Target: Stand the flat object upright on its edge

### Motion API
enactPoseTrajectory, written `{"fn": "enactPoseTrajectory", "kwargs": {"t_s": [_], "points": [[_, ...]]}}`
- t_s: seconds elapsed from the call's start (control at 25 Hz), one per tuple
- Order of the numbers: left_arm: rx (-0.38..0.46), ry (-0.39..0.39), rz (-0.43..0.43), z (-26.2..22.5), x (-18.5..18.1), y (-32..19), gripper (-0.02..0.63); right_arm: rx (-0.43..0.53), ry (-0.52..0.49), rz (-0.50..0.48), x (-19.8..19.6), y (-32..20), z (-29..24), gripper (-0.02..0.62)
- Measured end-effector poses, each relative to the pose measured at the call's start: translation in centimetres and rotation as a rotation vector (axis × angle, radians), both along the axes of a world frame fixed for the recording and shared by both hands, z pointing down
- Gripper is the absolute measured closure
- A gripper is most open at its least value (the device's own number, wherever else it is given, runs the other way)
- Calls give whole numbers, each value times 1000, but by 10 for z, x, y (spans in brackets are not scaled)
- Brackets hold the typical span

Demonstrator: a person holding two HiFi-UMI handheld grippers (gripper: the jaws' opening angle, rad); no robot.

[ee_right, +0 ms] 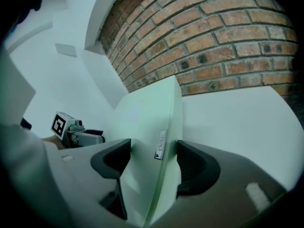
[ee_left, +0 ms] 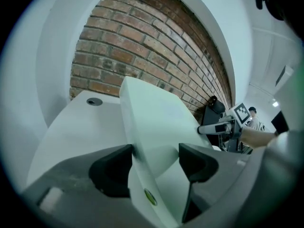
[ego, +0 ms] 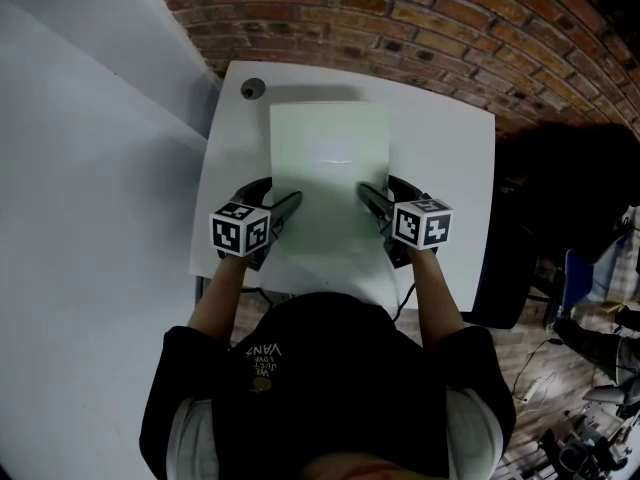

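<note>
Gripped from both sides over the middle of the white desk (ego: 440, 168): a pale green flat panel (ego: 330, 158), long and rectangular, running away from the person toward the brick wall (ego: 400, 28). Tilted rather than lying flat, with the near end lifted and reaching past the desk's near rim. Seen from either gripper view rising with its far corners set against the bricks; impossible to tell whether the far edge touches the desk.

Clamped on the left long edge by the left gripper (ego: 275, 196), jaws closed on the panel, one dark pad at the thick side edge and the other pressed to the broad face. Marked with a small round yellow-green sticker (ee_left: 150, 197) on that side edge, low between the jaws.

Clamped likewise on the right long edge by the right gripper (ego: 380, 196), jaws shut on the panel, with a small printed label (ee_right: 160, 145) on the edge between them.

Topped on each gripper by a cube of black-and-white square markers (ego: 240, 230), at matching places opposite one another across the panel. Carried on bare forearms (ego: 215, 303) coming out of a dark top.

Farther out, near the desk's far left corner, well apart from the panel: a round hole (ego: 253, 89).
</note>
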State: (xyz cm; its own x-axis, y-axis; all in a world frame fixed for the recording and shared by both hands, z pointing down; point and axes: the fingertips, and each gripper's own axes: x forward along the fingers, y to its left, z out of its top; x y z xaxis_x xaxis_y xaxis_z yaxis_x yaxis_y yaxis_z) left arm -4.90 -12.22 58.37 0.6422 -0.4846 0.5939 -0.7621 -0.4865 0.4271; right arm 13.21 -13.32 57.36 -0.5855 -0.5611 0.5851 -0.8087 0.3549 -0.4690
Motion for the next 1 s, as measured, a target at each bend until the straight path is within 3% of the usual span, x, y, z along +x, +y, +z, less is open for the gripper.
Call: {"fn": "enactPoseTrajectory", "kwargs": {"t_s": [0.32, 1.0], "points": [[154, -15, -10, -27, -2, -22, 288, 153, 20, -26, -3, -22, -32, 304], [274, -74, -78, -59, 3, -63, 298, 274, -17, -56, 6, -65, -63, 327]]}}
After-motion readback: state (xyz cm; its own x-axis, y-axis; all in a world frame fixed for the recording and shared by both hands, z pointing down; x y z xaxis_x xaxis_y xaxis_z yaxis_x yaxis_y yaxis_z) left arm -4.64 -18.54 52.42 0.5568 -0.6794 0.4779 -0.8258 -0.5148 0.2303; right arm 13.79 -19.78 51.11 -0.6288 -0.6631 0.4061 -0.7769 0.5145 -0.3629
